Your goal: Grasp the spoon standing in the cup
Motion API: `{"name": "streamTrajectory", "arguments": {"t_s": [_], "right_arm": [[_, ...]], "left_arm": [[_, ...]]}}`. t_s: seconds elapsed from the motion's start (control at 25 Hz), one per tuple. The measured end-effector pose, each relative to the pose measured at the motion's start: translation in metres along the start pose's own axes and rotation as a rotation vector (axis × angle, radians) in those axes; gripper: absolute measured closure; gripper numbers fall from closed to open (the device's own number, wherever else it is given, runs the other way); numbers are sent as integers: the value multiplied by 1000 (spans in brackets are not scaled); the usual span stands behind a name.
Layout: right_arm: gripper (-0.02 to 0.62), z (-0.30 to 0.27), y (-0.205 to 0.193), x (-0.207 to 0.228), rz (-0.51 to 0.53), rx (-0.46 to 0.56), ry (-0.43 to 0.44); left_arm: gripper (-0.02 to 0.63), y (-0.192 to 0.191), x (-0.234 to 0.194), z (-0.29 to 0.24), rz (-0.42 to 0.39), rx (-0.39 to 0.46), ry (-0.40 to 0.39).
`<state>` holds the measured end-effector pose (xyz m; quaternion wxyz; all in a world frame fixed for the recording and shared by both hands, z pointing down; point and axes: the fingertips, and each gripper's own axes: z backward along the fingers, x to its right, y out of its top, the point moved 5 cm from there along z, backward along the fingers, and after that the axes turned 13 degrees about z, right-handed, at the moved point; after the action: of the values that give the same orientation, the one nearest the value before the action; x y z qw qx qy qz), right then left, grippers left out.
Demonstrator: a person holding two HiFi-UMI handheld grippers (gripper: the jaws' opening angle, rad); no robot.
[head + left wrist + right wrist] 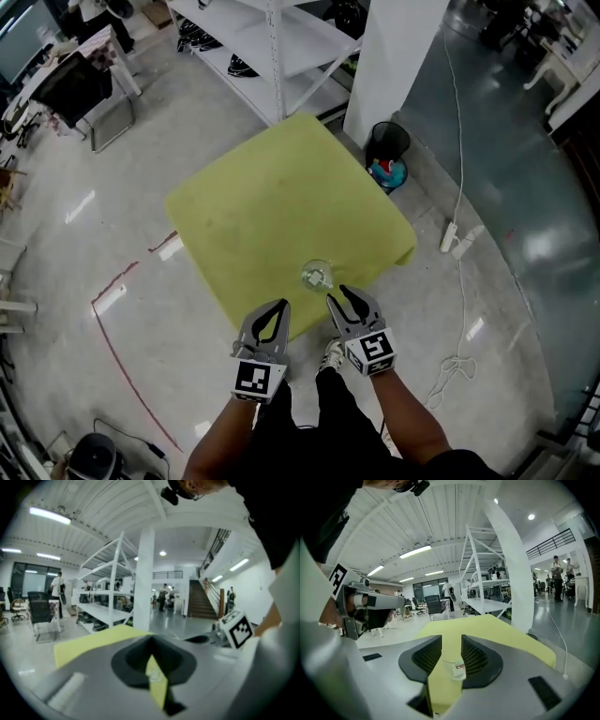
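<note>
Spoon unclear inside cup (317,276); right gripper (338,295) jaws apart, just short of cup; left gripper (278,305) closed nearby. Centre on handle, pinch gently.

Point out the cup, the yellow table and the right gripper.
cup (323,270), head view, clear wall.
yellow table (272,197), head view, bare top.
right gripper (337,294), head view, between the tips of its jaws.

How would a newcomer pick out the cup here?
Find the square table under a yellow-green cloth in the middle of the grey floor. Near its edge closest to the person, just ahead of the right tool, stands a small clear cup, the only object on the cloth.
</note>
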<state>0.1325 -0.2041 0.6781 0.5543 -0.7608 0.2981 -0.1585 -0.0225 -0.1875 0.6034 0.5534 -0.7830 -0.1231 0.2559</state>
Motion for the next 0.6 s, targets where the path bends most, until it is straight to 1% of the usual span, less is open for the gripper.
{"name": "streamTrajectory", "arguments": {"t_s": [0.24, 0.44, 0.56, 0.6], "right_arm": [[494, -22, -32, 3, 26, -55, 21], [495, -27, -45, 5, 34, -76, 10], [503, -29, -46, 4, 63, -85, 16], [514, -30, -47, 4, 66, -88, 17]], "left_arm": [[598, -30, -4, -1, -2, -70, 32], [598, -37, -9, 2, 54, -37, 53], [598, -39, -11, 2, 60, -42, 61], [598, -40, -11, 2, 56, -46, 61]]}}
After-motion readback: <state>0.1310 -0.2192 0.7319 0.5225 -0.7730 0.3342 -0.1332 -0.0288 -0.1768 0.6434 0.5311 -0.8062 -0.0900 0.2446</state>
